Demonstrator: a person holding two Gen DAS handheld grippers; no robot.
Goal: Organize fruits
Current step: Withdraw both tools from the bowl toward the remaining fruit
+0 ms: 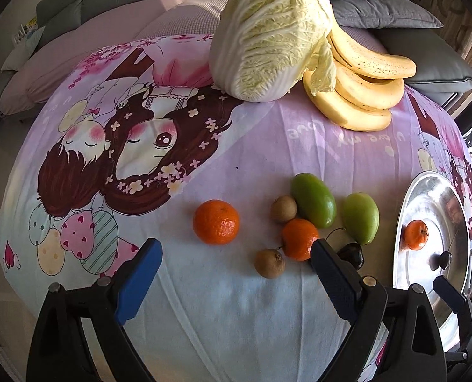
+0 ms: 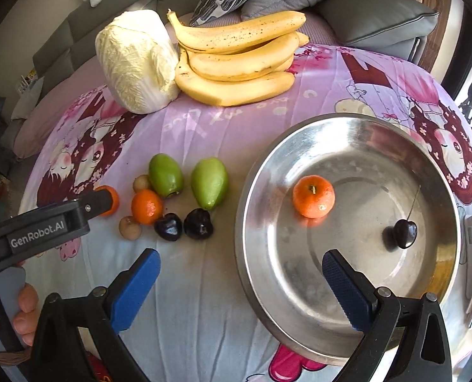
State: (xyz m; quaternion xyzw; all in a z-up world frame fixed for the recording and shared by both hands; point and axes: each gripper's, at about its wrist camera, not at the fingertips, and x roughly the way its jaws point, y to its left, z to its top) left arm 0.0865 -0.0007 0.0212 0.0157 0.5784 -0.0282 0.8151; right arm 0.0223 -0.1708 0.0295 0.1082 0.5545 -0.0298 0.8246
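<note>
We have a table under a cartoon-print cloth [image 2: 204,286], sofa behind it. Biggest items sit at the far edge: a napa cabbage [image 2: 137,63] touching a bunch of bananas [image 2: 236,60]. Nearer, on our right, is the steel basin [image 2: 347,238]. It already holds one mandarin [image 2: 313,196] and one stemmed cherry [image 2: 404,229], well apart from each other.

Loose fruit is clustered left of the basin:
- two green fruits [image 1: 314,200] side by side
- two mandarins [image 1: 216,221], one apart to the left, one in the cluster
- two dark cherries [image 2: 197,223], just beside each other
- three small brown fruits [image 1: 269,263]

Tongs: left gripper [image 1: 232,254] is wide open and holds nothing; the lone mandarin sits just ahead of the gap. Right gripper [image 2: 240,264] is also wide open and empty, over the basin's near rim.

Our read: sorting is early, most fruit is still on the cloth.

Risks:
- Cluster is tight. The middle mandarin touches or nearly touches a brown fruit and a green one, so closing there likely knocks neighbours rolling.
- Round fruit on soft cloth can roll toward the table edge.
- Cherries are small and soft; a hard squeeze bruises them, a loose one drops them.
- Dropping fruit from height into the steel basin may bounce it out.
- The two tongs are close; reaching across risks a clash.
</note>
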